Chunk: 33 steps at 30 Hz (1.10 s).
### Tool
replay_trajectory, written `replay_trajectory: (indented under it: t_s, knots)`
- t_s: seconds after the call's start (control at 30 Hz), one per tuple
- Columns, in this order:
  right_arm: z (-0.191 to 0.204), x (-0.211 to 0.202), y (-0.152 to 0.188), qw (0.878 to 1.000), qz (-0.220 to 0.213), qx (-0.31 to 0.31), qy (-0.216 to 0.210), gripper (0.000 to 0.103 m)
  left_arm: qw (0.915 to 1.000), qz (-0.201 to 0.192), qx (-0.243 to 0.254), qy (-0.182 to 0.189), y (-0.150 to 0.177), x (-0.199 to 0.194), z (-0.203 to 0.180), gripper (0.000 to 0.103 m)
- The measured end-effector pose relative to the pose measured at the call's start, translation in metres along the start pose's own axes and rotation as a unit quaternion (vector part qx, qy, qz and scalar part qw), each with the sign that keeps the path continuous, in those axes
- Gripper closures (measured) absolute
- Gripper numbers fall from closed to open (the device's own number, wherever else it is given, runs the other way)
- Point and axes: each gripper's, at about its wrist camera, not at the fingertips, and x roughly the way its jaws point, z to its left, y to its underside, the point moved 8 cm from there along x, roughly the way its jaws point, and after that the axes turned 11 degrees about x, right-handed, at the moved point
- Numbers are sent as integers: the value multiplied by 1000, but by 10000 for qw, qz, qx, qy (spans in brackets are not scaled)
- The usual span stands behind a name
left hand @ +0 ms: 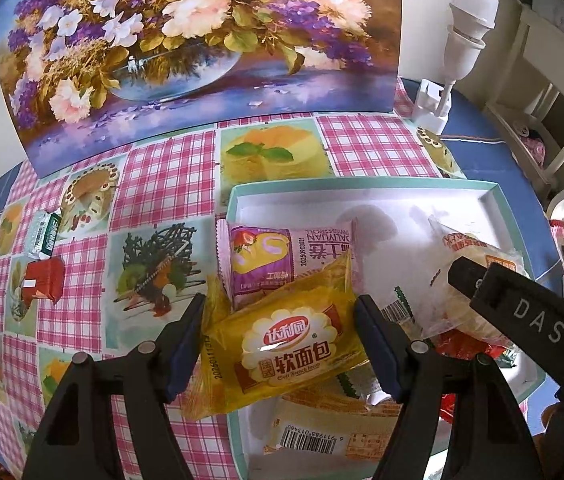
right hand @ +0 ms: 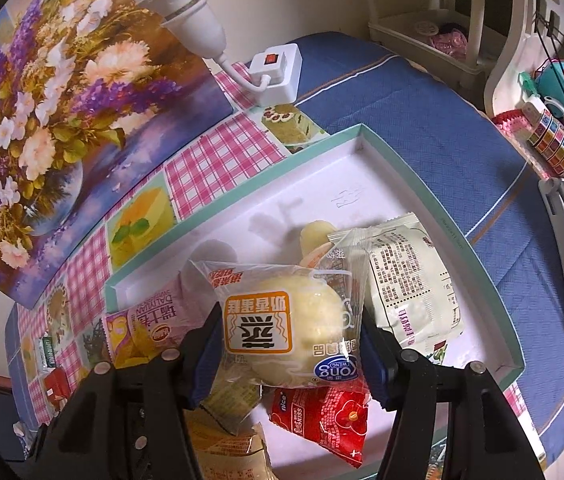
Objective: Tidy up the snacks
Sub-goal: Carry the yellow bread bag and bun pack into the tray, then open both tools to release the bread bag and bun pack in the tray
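snacks lie piled in the shallow teal-rimmed box on the checked surface. the left gripper clamps a yellow bread packet (over the box's left edge), and the right gripper clamps a clear-wrapped steamed cake above a red packet.

Wall: cream, behind floral painting.
Table: pink check cloth over blue.
Far right corner: white lamp.
Right: white shelf.
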Motion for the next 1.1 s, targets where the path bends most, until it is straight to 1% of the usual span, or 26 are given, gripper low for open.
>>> replay_trajectory:
  t_s: [0.67,0.77,0.83,0.87,1.03,1.1]
  knots:
    - [-2,-1,-2,10000,-17,-36,57,37,9999,-6,-137,-7,-3,-8,6,27]
    - [-2,-3,-3,10000,-21,-61,32,33,9999,-47,-147,-51,-5,-11,9,27]
    - [-1,-5,-3,10000,-41,-73,15,30,9998,-85,-164,-65,-6,-14,10,21]
    - [0,-6,-4,10000,-48,-85,16,30,9998,-101,-176,-66,-7,-15,11,17]
    - [3,-7,-3,9999,-54,-136,-31,23,9995,-172,-244,-97,-9,-21,16,17]
    - [4,-7,-3,9998,-61,-163,-44,22,9993,-186,-287,-123,-9,-23,19,17]
